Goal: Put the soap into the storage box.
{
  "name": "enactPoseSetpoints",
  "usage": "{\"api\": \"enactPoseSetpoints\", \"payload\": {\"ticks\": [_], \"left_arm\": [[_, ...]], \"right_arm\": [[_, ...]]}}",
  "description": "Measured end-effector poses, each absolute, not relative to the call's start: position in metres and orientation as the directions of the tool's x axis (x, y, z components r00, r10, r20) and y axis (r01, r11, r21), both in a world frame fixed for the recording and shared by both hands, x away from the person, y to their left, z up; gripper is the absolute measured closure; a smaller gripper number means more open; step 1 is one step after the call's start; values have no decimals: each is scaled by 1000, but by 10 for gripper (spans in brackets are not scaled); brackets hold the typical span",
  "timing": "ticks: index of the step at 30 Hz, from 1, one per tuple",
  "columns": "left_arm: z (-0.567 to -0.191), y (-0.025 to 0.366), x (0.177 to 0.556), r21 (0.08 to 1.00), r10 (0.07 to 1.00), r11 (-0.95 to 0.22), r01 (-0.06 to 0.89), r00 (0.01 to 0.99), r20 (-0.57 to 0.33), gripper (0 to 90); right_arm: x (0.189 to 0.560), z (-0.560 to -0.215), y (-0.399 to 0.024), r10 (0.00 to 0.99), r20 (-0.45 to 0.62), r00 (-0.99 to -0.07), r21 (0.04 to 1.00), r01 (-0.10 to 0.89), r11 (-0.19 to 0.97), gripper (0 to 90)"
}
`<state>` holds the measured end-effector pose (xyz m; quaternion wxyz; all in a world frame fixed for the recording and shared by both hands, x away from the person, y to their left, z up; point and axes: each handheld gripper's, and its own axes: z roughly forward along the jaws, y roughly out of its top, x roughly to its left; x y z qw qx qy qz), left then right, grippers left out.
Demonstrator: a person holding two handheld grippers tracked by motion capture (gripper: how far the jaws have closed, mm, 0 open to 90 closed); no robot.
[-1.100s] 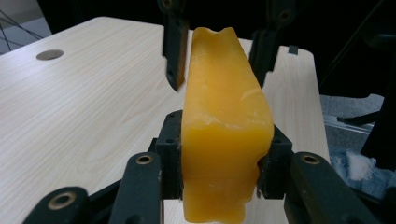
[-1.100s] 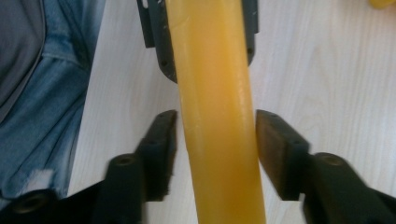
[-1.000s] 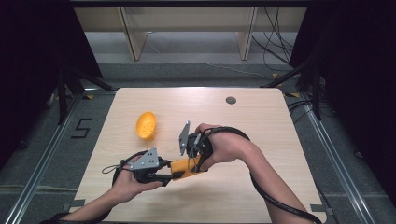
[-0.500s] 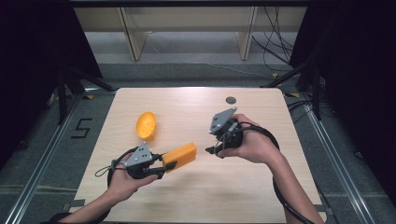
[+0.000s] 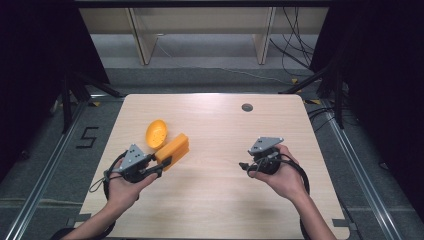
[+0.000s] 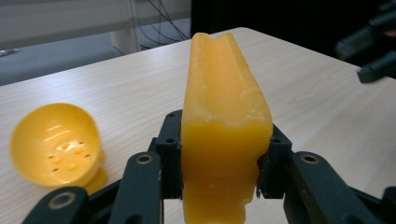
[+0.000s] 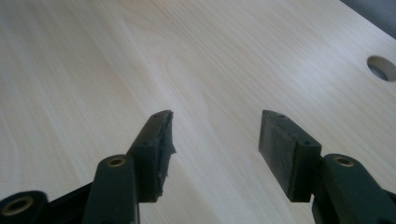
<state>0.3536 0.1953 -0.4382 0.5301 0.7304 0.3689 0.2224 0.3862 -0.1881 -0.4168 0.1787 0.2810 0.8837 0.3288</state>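
Right hand-held gripper (image 5: 245, 166) moved off block (image 5: 173, 149), empty, jaws just narrowing | left hand-held gripper (image 5: 162, 163) clamps block beside bowl (image 5: 156, 133) | counter (image 5: 215, 200) open between.

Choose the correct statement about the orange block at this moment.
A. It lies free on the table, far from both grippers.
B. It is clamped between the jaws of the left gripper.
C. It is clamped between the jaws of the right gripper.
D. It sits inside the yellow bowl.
B: in the left gripper view the left gripper has its jaws pressed on both sides of the orange block, while the right gripper has nothing between its jaws.
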Motion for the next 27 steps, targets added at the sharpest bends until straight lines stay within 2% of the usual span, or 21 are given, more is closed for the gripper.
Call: {"api": "enactPoseSetpoints", "payload": {"ticks": [8, 20, 27], "left_arm": [[-433, 214, 365, 946, 840, -125, 299, 540, -60, 603], [-431, 229, 389, 946, 914, -106, 305, 404, -28, 603], [-432, 228, 416, 944, 949, -61, 325, 312, -47, 603]], "right_arm": [[379, -432, -199, 697, -132, -705, 706, 427, 565, 457], [378, -441, -201, 697, -118, -707, 684, 451, 573, 455], [377, -442, -203, 706, -104, -700, 676, 471, 567, 456]]}}
